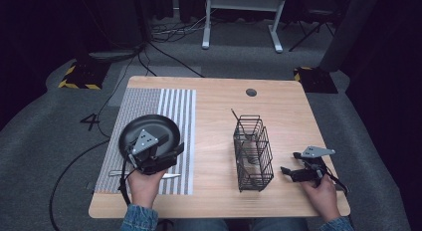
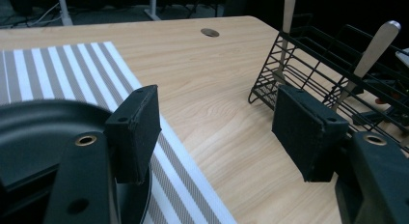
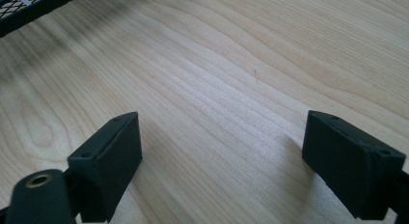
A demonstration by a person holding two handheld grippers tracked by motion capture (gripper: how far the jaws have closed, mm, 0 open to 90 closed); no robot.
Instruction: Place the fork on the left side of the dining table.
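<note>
Both grippers' fingers wide apart, left gripper (image 1: 166, 149) over black plate (image 1: 149, 129), right gripper (image 1: 293, 166) empty.

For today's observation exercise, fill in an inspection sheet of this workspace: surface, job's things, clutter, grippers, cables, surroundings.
Surface: wooden table with striped mat at its left.
Job's things: black plate on the mat; wire caddy holding cutlery; knife on the mat.
Clutter: nothing seen.
Grippers: left gripper over the plate, jaws open, empty; right gripper beside the caddy, jaws open, empty.
Cables: black cable on the floor at left.
Surroundings: grey carpet, white desk legs.
</note>
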